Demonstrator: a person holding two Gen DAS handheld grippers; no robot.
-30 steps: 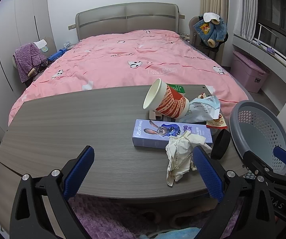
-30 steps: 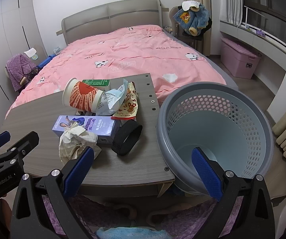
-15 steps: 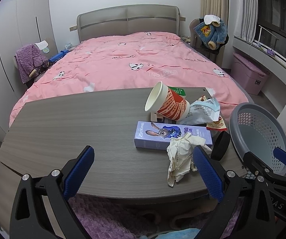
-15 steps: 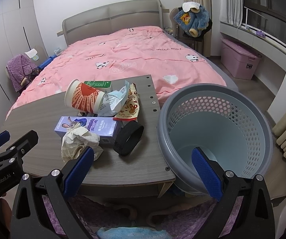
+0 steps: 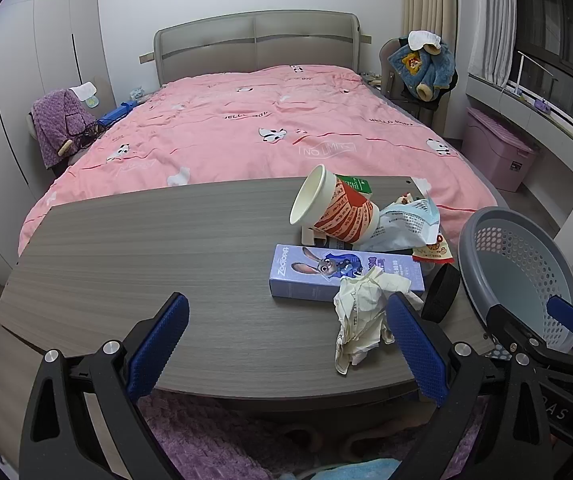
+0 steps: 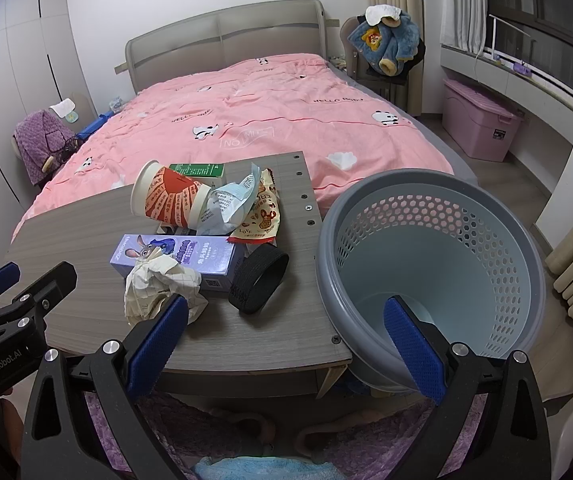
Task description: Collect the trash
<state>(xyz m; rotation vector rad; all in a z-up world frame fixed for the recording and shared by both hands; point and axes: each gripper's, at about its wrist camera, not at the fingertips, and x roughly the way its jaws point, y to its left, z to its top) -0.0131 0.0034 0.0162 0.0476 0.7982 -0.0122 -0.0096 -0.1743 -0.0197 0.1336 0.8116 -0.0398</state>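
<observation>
Left wrist view: left gripper [image 5: 286,344] spread wide, nothing between its blue fingers [image 5: 158,344], held over the near edge of the grey wood surface [image 5: 126,264]. Trash is clustered at the surface's right end: crumpled paper [image 5: 360,312] nearest, just beside the right-hand finger and lapping onto the purple toothpaste box [image 5: 326,272]. Behind the box, a red-and-white paper cup [image 5: 334,210] lies tipped, mouth facing left. A white-blue plastic bag [image 5: 402,224] sits against the cup's base, with a snack wrapper [image 5: 432,250] to its right. A black band [image 5: 442,288] stands on edge at the box's right end. The grey perforated basket [image 5: 482,268] sits off the surface's right edge. Right gripper [image 5: 558,320] shows at the frame's right, in front of the basket. Pink bed [image 5: 266,136] behind.

Right wrist view: right gripper [image 6: 286,340] also wide, holding nothing; left-hand finger [image 6: 158,340] overlaps the crumpled paper [image 6: 158,284] in the frame, contact unclear; right-hand finger sits in front of the basket [image 6: 366,208] interior. Basket looks empty and tilted toward the camera, rim near the surface [image 6: 278,332] edge. Toothpaste box [image 6: 182,256], cup [image 6: 166,200], bag [image 6: 226,204], wrapper [image 6: 262,212], black band [image 6: 258,280] and a green box [image 6: 198,170] at the back all lie on the surface. Left gripper [image 6: 2,300] at the lower left edge.
</observation>
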